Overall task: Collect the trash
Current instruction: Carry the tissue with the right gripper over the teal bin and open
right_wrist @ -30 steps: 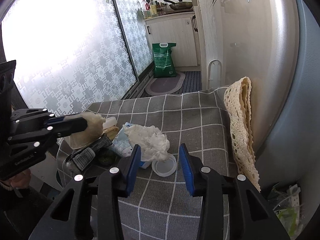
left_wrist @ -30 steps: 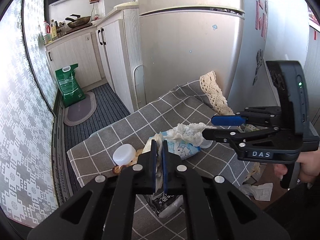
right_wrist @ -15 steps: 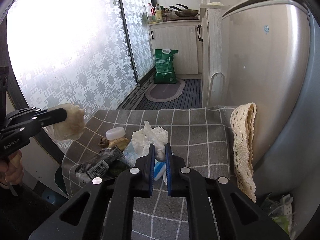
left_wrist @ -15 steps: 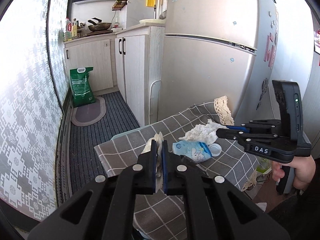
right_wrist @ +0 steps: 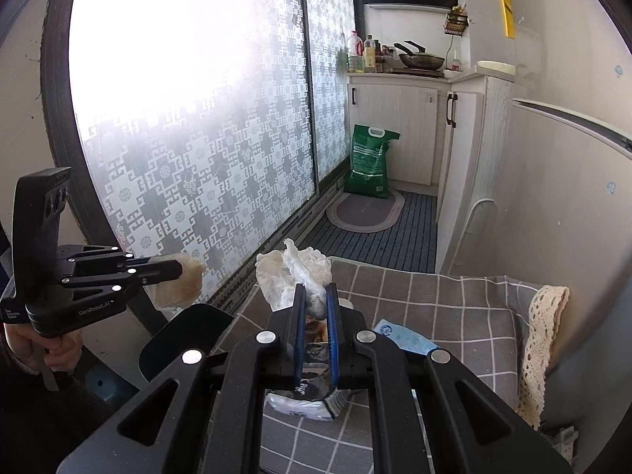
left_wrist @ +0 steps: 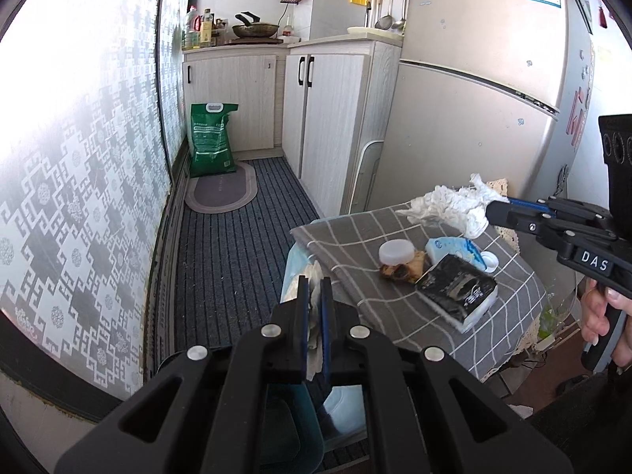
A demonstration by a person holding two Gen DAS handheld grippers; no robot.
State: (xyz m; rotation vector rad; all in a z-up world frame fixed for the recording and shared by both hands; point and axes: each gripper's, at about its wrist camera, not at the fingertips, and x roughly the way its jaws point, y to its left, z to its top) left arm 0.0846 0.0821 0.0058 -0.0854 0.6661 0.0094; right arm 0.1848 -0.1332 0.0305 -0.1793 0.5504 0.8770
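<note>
Both tools carry trash clear of the tabletop.
Our right tool (right_wrist: pixel 315 299) pinches a white crumpled tissue (right_wrist: pixel 292 272); our left tool (left_wrist: pixel 314 294) is clamped on a beige wrapper (right_wrist: pixel 179 284) beside the checked tabletop (left_wrist: pixel 509 296).

The bin (right_wrist: pixel 179 339) under the table's left edge is half hidden by the right gripper (right_wrist: pixel 315 304). The black packet's (left_wrist: pixel 458 290) print is too blurred to read.

On the table (left_wrist: pixel 509 304), a lid (left_wrist: pixel 396 251) lies left of a carton (left_wrist: pixel 458 288).
</note>
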